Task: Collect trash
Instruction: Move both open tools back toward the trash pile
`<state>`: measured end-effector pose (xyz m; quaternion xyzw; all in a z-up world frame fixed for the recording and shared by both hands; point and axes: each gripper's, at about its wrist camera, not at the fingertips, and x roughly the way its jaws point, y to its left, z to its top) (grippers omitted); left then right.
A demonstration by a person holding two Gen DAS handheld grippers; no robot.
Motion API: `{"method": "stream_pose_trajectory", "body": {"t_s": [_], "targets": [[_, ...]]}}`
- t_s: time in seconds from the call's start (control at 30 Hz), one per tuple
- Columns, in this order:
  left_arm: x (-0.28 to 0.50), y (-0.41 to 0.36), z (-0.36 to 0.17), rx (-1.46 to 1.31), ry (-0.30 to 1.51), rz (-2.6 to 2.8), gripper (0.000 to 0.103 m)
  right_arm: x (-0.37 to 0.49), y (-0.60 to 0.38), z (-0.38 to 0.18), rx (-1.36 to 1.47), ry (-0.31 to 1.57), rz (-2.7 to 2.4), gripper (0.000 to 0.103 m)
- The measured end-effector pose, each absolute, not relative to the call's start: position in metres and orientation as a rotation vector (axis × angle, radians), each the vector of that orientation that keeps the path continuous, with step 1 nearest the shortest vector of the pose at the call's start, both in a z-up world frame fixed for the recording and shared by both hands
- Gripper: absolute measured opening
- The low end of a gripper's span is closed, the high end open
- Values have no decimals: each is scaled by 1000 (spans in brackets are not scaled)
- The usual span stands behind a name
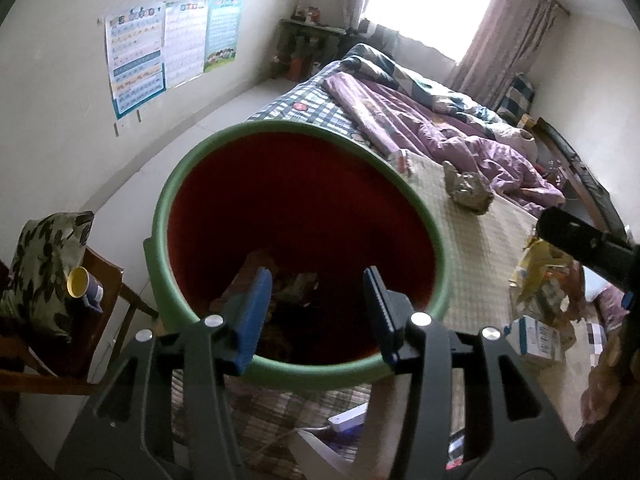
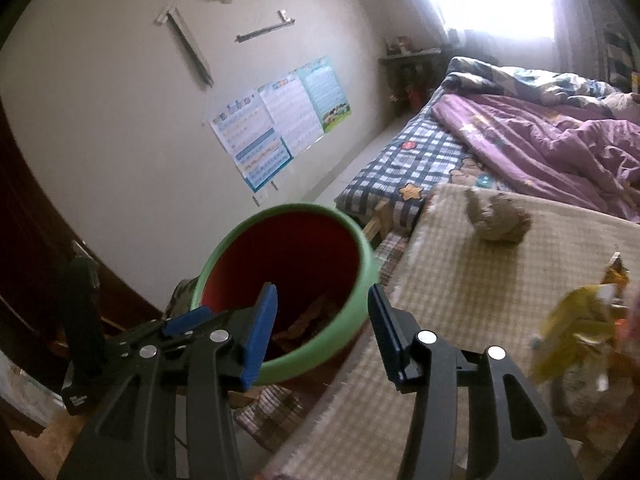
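Grippers [image 1: 316,312] apart, perhaps empty, above bin [image 1: 192,184]

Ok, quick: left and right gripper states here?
Left gripper: open, empty, over the bin.
Right gripper: open, empty.

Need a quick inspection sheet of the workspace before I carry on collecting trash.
Surface: checked mat on the bed.
Job's things: green bin, trash inside; crumpled wad and yellow wrapper on the mat.
Clutter: white carton, yellow cup on chair.
Grippers: left gripper and right gripper open, empty.
Cables: power strip below the bin.
Surroundings: purple quilt, wall posters.
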<state>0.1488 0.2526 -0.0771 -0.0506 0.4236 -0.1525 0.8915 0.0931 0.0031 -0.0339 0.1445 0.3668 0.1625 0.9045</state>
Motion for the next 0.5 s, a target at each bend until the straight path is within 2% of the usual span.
{"method": "stream_pose_trajectory", "body": {"t_s": [0.27,0.5], "targets": [[134,233,-70,-96,876,-366,46,59,-53,-33,241,775,255,48],[122,202,-66,-80,875,-425,48,37,-103,-71,176,928,188,53]]}}
